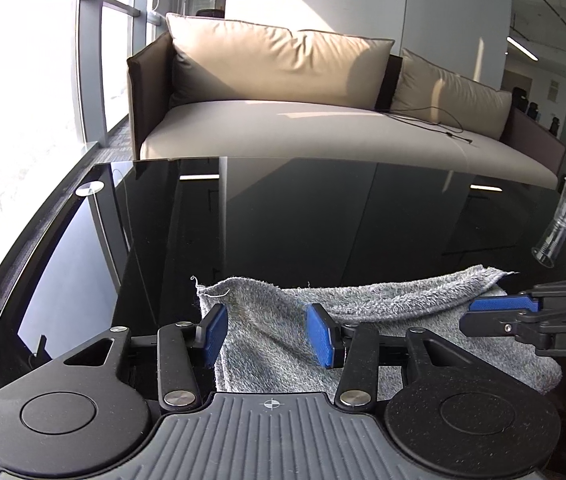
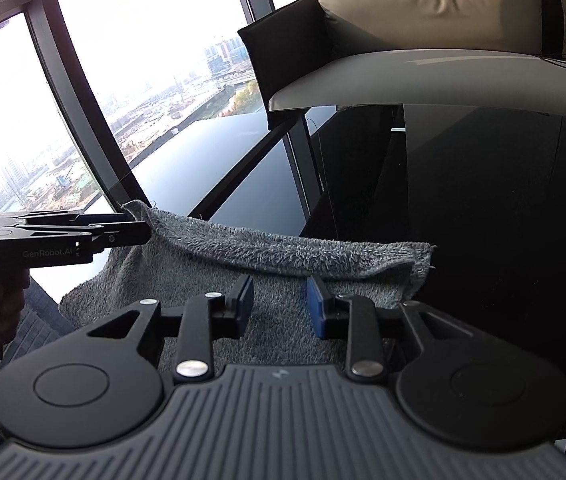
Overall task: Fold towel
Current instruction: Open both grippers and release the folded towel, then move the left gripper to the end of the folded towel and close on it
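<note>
Glossy black tabletop (image 1: 283,220) mirroring window light, grey towel (image 1: 363,320) laid rumpled at its near edge, clear plastic cup (image 1: 563,220) seen on its side toward the right edge

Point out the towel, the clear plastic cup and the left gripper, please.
towel (image 1: 383,300): left wrist view, fuzzy folded-over top layer.
clear plastic cup (image 1: 563,222): left wrist view, ribbed side wall.
left gripper (image 1: 268,334): left wrist view, midway between blue fingertips.
</note>
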`<state>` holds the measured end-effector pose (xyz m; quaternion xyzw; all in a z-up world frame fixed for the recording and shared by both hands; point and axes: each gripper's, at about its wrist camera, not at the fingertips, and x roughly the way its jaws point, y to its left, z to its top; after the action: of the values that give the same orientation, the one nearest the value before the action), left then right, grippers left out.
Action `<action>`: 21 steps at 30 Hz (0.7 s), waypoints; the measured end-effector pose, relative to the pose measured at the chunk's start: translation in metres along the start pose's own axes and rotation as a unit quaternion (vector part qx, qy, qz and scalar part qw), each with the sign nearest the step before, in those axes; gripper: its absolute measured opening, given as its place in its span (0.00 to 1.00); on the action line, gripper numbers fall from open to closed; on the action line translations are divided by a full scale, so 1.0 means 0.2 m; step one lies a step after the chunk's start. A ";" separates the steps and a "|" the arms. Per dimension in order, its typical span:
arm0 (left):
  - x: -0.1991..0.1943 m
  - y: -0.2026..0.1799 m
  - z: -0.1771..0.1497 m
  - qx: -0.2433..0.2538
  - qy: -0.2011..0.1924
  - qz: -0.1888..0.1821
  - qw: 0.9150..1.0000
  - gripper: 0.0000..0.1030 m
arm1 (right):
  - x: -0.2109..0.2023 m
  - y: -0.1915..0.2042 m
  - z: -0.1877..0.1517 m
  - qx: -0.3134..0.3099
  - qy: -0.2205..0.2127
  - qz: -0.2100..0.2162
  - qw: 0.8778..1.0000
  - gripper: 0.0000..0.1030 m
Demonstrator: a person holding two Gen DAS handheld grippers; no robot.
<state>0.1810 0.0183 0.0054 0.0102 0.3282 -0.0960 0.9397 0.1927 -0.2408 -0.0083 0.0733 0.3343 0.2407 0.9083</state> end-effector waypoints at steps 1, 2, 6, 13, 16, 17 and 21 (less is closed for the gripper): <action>0.00 -0.01 0.00 0.001 0.002 -0.002 1.000 0.43 | 0.01 0.00 0.00 -0.002 -0.006 -0.011 1.000 0.30; 0.00 -0.01 -0.01 0.002 0.003 -0.003 1.000 0.43 | 0.02 -0.01 0.01 -0.005 -0.014 -0.024 1.000 0.30; 0.00 -0.02 -0.02 0.008 0.004 -0.006 1.000 0.44 | 0.01 -0.05 0.03 0.014 -0.051 -0.050 0.997 0.30; 0.01 -0.03 -0.02 0.011 0.007 -0.002 1.000 0.46 | -0.03 -0.09 0.04 0.021 -0.068 -0.061 0.996 0.31; 0.01 -0.02 -0.03 0.011 0.011 0.009 1.000 0.48 | -0.04 -0.09 0.03 0.017 -0.058 -0.068 0.996 0.34; 0.01 -0.01 -0.03 0.009 0.014 0.013 1.000 0.52 | -0.04 -0.09 0.03 0.017 -0.057 -0.072 0.996 0.37; 0.01 0.02 -0.04 -0.002 0.013 0.035 0.999 0.64 | -0.04 -0.08 0.02 0.028 -0.052 -0.084 0.995 0.45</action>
<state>0.1786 0.0233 -0.0030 0.0210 0.3404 -0.0618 0.9380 0.1953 -0.2583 -0.0054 0.0826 0.2977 0.1499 0.9392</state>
